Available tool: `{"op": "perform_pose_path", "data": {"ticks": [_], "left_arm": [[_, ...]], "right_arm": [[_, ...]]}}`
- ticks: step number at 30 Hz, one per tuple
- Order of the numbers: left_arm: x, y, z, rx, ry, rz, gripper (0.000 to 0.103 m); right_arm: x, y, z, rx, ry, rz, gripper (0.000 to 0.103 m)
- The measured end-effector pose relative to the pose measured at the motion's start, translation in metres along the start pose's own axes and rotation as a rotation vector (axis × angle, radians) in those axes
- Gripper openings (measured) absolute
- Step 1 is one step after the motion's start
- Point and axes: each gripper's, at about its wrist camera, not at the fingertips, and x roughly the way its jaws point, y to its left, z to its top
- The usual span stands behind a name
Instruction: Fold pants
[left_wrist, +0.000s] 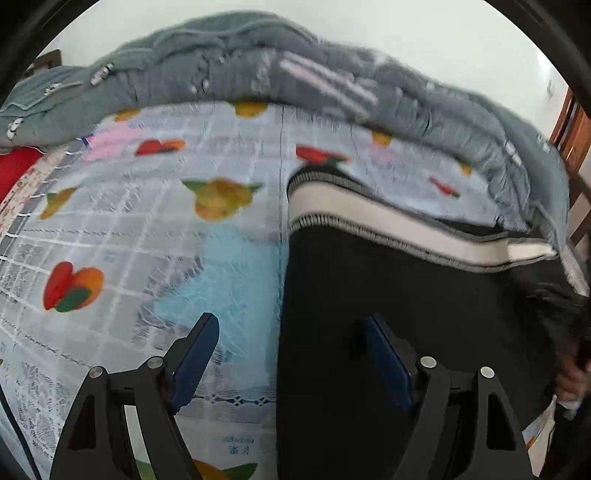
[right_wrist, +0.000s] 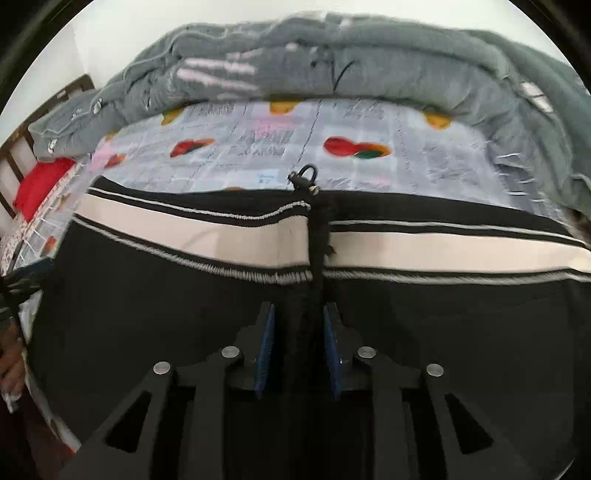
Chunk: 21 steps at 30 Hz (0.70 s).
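The pants (right_wrist: 369, 332), black with a wide white stripe edged in thin lines, are lying spread across a bed covered by a pale checked sheet (left_wrist: 147, 240) printed with fruit. A grey blanket (left_wrist: 295, 74) is bunched along the far side of the bed, and a red cushion (right_wrist: 40, 184) is seen at the left end beside a dark wooden bed frame (right_wrist: 22, 144). In the left wrist view the left hand-held gripper (left_wrist: 291, 325) is being held with its blue-padded fingers (left_wrist: 199, 354) set wide apart, one finger over the sheet and the other over the black fabric, straddling the left edge of the pants; nothing is being gripped. In the right wrist view the right hand-held gripper (right_wrist: 299, 314) is being held over the middle of the pants, its fingers only narrowly apart, with a raised black fold of the fabric running between them; whether the pads are pressing on that fold cannot be told. A small black loop with a metal fitting (right_wrist: 306, 177) is lying at the far end of that fold. Both views are blurred.
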Motion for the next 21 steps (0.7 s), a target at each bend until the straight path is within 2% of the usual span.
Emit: {"op": "perform_pose_path", "data": {"ticks": [2,3,5,8,9,11,13,15,17,18,21], "left_arm": [[0.003,-0.002,-0.005,0.006,-0.001,-0.003,0.079],[0.004,-0.002,-0.006,0.003,-0.003,-0.009,0.079],[0.004,-0.001,-0.007,-0.011,0.0,-0.018,0.079],[0.004,-0.003,-0.006,-0.009,0.008,-0.005,0.079],[0.003,-0.003,-0.006,-0.002,0.011,0.001,0.079],[-0.001,-0.004,-0.007,0.014,0.006,0.008,0.079],[-0.004,-0.005,-0.007,0.022,-0.01,0.004,0.079],[-0.004,-0.004,-0.006,0.016,-0.015,-0.002,0.079],[-0.002,-0.002,-0.004,0.013,-0.022,-0.02,0.079],[0.0,-0.002,-0.002,0.014,-0.026,-0.026,0.079],[0.01,0.003,0.002,-0.008,-0.003,-0.067,0.079]], "right_arm": [[-0.023,-0.006,-0.025,0.03,-0.048,0.026,0.036],[-0.029,-0.005,-0.039,0.027,-0.041,0.044,0.037],[-0.032,-0.004,-0.066,0.003,-0.034,0.021,0.039],[-0.064,-0.012,-0.1,0.015,-0.145,0.042,0.041],[-0.079,-0.022,-0.108,0.04,-0.166,0.07,0.041],[-0.104,-0.045,-0.119,0.104,-0.222,0.067,0.041],[-0.127,-0.081,-0.128,0.201,-0.275,0.008,0.041],[-0.145,-0.122,-0.135,0.302,-0.321,-0.097,0.042],[-0.151,-0.154,-0.139,0.382,-0.318,-0.168,0.043],[-0.149,-0.173,-0.142,0.44,-0.298,-0.172,0.045],[-0.127,-0.206,-0.149,0.577,-0.26,-0.059,0.048]]}}
